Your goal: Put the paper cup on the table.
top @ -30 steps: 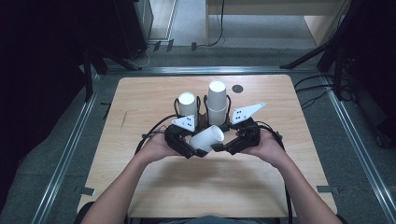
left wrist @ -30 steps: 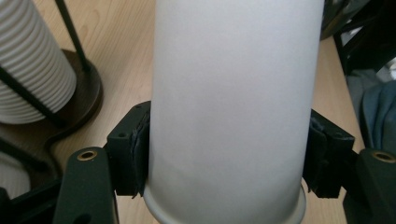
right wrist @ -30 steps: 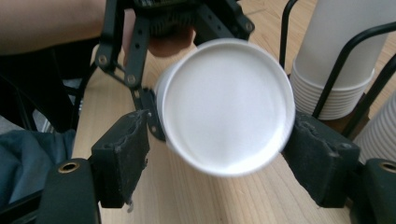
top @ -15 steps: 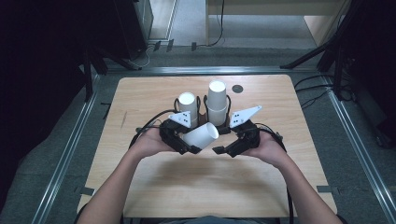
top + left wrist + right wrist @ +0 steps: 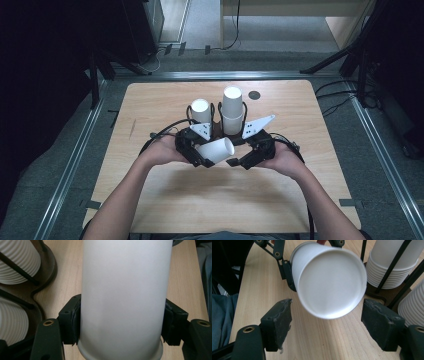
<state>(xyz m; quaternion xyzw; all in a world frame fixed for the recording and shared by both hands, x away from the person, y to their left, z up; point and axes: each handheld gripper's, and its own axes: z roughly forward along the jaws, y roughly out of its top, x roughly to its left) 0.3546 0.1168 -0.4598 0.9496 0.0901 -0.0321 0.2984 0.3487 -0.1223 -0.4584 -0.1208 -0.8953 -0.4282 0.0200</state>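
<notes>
Wooden table [image 5: 150, 105], plain white paper cup [image 5: 216, 149]

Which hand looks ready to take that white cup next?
Right, probably. The left gripper already clamps the cup lying sideways, and the right gripper faces its closed end with open jaws either side, not touching it.

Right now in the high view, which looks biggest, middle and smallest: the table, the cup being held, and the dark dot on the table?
1. Table, by far the largest.
2. Held cup, lying sideways in the left hand-held gripper.
3. Dark dot, the smallest.
</notes>
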